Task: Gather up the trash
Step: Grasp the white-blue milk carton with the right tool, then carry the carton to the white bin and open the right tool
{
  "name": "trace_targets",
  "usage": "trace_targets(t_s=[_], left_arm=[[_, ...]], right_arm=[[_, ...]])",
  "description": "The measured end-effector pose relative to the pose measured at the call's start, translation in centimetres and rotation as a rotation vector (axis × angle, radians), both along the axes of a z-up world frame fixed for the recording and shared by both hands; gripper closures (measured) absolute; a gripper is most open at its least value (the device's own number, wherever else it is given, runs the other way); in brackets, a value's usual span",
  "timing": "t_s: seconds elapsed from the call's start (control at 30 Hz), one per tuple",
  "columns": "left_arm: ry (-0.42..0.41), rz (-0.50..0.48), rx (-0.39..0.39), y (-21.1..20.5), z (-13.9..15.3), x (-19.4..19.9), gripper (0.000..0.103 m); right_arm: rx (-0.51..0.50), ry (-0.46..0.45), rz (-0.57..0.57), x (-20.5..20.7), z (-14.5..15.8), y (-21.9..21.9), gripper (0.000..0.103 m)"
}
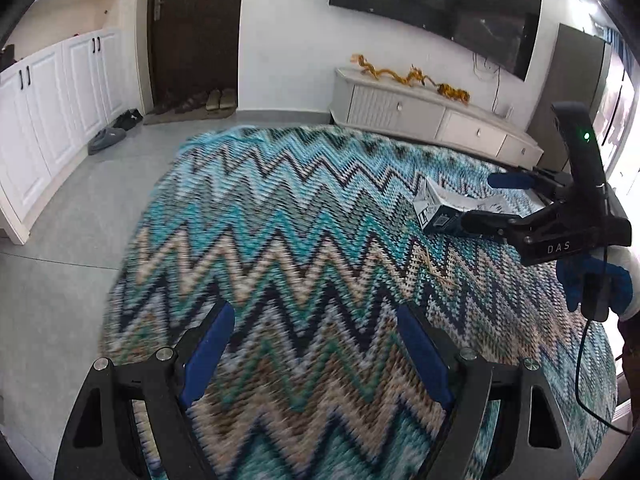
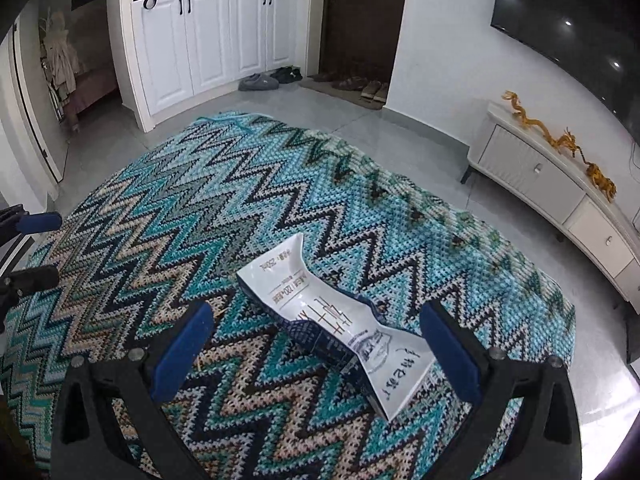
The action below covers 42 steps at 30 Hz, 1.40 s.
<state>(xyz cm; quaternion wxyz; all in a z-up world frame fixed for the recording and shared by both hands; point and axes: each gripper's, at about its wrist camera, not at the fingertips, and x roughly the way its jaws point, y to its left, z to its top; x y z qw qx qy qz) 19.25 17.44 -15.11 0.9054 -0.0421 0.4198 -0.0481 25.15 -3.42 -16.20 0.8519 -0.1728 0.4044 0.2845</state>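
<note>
A crushed white and dark blue drink carton (image 2: 340, 320) lies flat on the zigzag rug (image 2: 248, 200). My right gripper (image 2: 320, 348) is open just above it, its blue pads either side of the carton's near end without touching. In the left wrist view the carton (image 1: 444, 208) lies at the right, with the right gripper (image 1: 486, 200) open around it. My left gripper (image 1: 316, 352) is open and empty over bare rug, well to the left of the carton.
A white TV cabinet (image 2: 560, 184) with golden dragon ornaments (image 2: 560, 140) stands along the right wall under a TV. White cupboards (image 2: 208, 40), a dark door (image 2: 360, 16) and several shoes (image 2: 280, 78) lie beyond the rug. Grey tile floor (image 2: 400, 128) surrounds the rug.
</note>
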Motion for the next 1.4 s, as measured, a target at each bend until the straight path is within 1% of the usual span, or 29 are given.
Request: trace_targets(t_s=[0.1,0.2,0.23,0.27,0.33,0.37,0.4,0.53,0.57,0.6,0.63,0.67,0.7,0.73,0.8,0.87,1.0,1.13,1.27,1.4], left_arm=[[0.043,0.014,0.016,-1.6,-1.6,2.1,0.020],[0.080,0.036,0.052,-2.7,-2.8,3.5,0.019],[0.079,0.044,0.077,-3.0,-3.1,3.8,0.015],[0.080,0.043,0.096,-3.4,-3.1,4.0,0.013],[0.084,0.036,0.120,-4.2,-3.2,4.3,0.004],[0.094,0.028,0.130,-4.3,-3.4,4.5,0.002],[0.103,0.021,0.139,-4.6,-3.5,4.5,0.000],[0.101,0.020,0.132,-4.6,-3.4,4.1,0.000],[0.098,0.020,0.130,-4.7,-3.3,4.2,0.000],[0.094,0.018,0.129,-4.8,-3.2,4.0,0.000],[0.093,0.016,0.131,-5.0,-3.2,3.7,0.000],[0.097,0.015,0.135,-4.8,-3.4,2.8,0.000],[0.100,0.014,0.138,-4.7,-3.4,2.9,0.000],[0.100,0.015,0.139,-4.9,-3.4,2.8,0.000],[0.100,0.018,0.138,-5.0,-3.5,2.5,0.000],[0.097,0.017,0.137,-5.4,-3.5,1.9,0.000],[0.078,0.004,0.147,-6.1,-2.8,0.9,0.000],[0.048,-0.022,0.155,-9.1,-1.7,-2.6,0.001],[-0.001,-0.050,0.170,-12.1,-0.1,-6.0,0.001],[-0.037,-0.073,0.174,-15.0,1.4,-9.0,0.001]], right_arm=[[-0.019,0.013,0.010,1.0,-1.2,0.2,0.000],[-0.013,0.022,0.002,1.7,-1.7,-0.3,0.000],[-0.006,0.026,-0.001,1.8,-1.9,-0.5,0.000],[-0.002,0.032,-0.003,2.0,-2.0,-0.6,0.000],[-0.007,0.039,-0.009,2.3,-2.4,-0.7,0.000],[-0.008,0.045,-0.009,2.5,-2.6,-0.8,0.000],[-0.007,0.051,-0.008,2.7,-2.7,-0.8,0.000],[-0.031,0.064,0.000,3.0,-3.4,-0.4,0.001],[-0.042,0.068,0.003,3.0,-3.5,-0.3,0.005],[-0.052,0.077,0.007,3.0,-3.7,-0.2,0.014],[-0.055,0.088,0.010,2.9,-3.8,-0.2,0.019],[-0.052,0.096,0.010,2.8,-3.9,-0.3,0.025],[-0.043,0.102,0.012,2.5,-3.9,-0.4,0.033],[-0.036,0.105,0.011,2.2,-4.0,-0.6,0.037],[-0.031,0.106,0.008,1.4,-3.8,-1.0,0.055],[-0.032,0.104,0.006,0.6,-3.6,-1.3,0.060],[-0.009,0.104,-0.010,-1.4,-3.3,-2.7,0.061],[0.059,0.109,-0.046,-4.0,-2.6,-4.4,0.061],[0.119,0.091,-0.077,-7.3,-1.2,-6.3,0.061],[0.146,0.073,-0.101,-10.2,0.1,-7.8,0.061]])
